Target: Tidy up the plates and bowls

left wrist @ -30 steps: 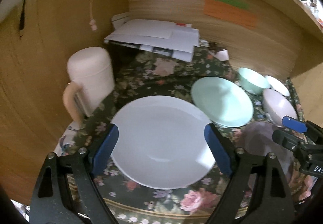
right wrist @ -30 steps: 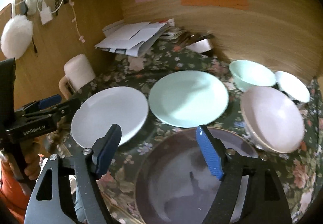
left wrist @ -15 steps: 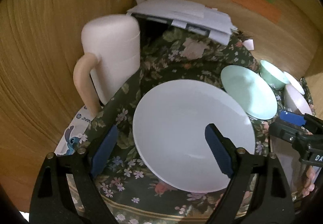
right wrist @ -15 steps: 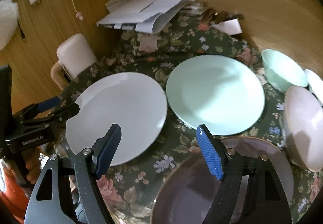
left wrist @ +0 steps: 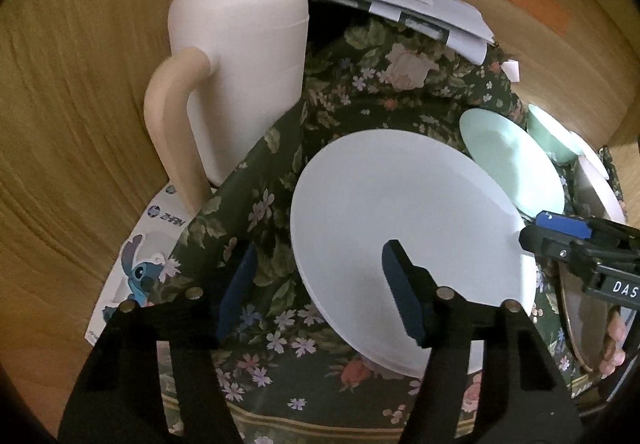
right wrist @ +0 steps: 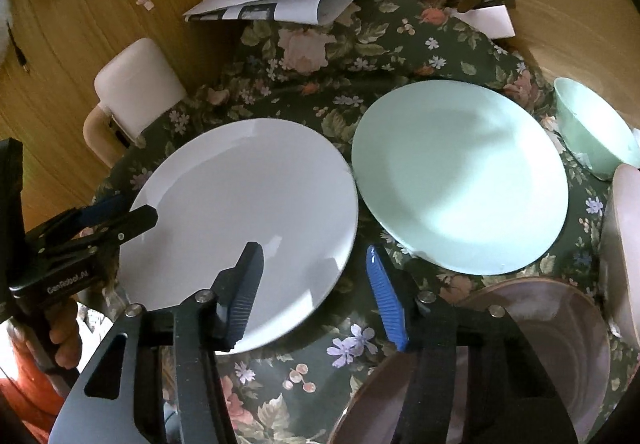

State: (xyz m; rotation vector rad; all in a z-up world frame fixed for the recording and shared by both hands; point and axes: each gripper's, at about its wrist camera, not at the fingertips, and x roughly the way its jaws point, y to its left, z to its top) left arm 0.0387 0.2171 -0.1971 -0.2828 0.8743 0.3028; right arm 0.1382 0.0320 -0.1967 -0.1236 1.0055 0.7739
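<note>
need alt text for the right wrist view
Open right tongs straddle the near right edge of a white plate on a floral cloth. The left tongs reach its opposite edge; a mint plate lies to the right.

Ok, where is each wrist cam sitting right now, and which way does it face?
Left wrist: behind the open left gripper, low over the white plate; right gripper intrudes at right.
Right wrist: behind the open right gripper, above white plate and mint plate; left gripper at left.
Shared: both plates, white jug.
</note>
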